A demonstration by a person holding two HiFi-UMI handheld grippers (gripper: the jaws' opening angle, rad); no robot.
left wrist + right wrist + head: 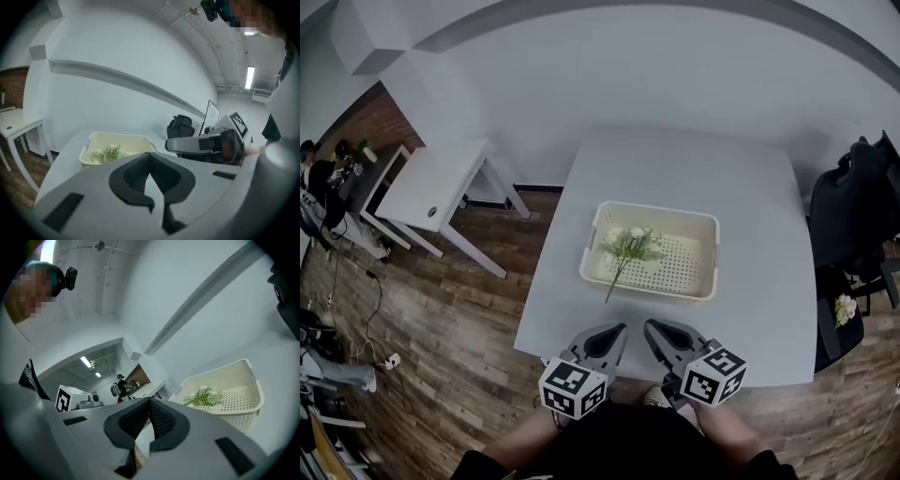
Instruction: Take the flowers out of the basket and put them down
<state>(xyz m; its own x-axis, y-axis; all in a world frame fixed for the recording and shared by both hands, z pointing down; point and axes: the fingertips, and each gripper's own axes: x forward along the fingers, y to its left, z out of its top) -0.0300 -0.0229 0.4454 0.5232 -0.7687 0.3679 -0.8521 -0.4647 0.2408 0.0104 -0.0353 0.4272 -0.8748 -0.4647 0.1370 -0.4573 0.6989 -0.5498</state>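
Cream plastic basket [649,287], rectangular, with a perforated floor and walls. It stands near the middle of the white tabletop [750,178], long side towards the person.

Contents: one spray of artificial flowers [630,245], with white blooms and green leaves. It lies flat in the left half of the basket, blooms towards the far wall. The thin green stem slants to the near rim and its tip pokes just over it.

Left gripper [615,330]: grey with black pads, marker cube at the rear. It is held low over the near edge of the tabletop, well short of the basket. Its jaws are clenched tip to tip with nothing between them. Its own view confirms this: the left gripper [150,155] points towards the basket [117,137] and the flowers [108,153], with the right gripper [206,144] alongside.

Right gripper [652,328]: same build, just beside the left one and apart from the basket. Its jaws are pressed together and empty. In its own view the right gripper [149,401] sits below and left of the basket [243,414], where the flowers [202,395] rest on the dotted floor.

Surroundings: wood-plank floor [441,309]; small white side table [431,187] to the left; black chair [853,206] at the tabletop's right edge.
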